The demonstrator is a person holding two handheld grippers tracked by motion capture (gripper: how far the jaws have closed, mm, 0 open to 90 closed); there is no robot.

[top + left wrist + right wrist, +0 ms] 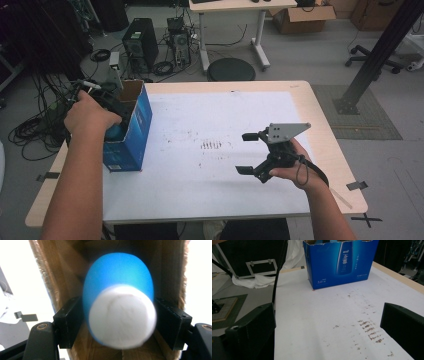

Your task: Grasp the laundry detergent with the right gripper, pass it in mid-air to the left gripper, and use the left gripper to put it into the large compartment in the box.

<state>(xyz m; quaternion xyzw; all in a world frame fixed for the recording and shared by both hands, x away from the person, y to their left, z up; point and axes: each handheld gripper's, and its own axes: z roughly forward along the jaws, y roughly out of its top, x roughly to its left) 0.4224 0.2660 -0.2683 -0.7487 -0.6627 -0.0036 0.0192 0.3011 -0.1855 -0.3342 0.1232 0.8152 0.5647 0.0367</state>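
A tall blue carton [131,131] with an open top stands at the table's left side; its printed face [340,262] shows far off in the right gripper view. My left gripper [114,107] reaches down into the carton's opening. There, between brown cardboard walls, the left gripper [122,320] is shut on a blue bottle [117,282] whose white end [122,317] faces the camera, black pads [67,325] pressing both sides. My right gripper [246,153] hovers open over the white sheet at mid-right, holding nothing, and its jaws stand wide apart around the right gripper [327,340].
A white sheet [215,190] covers the wooden table, with dark smudges [211,145] near its middle. On the floor beyond stand computer towers [141,45], cables, a round black stool [231,70] and another desk. A black strut [375,55] slants at the right.
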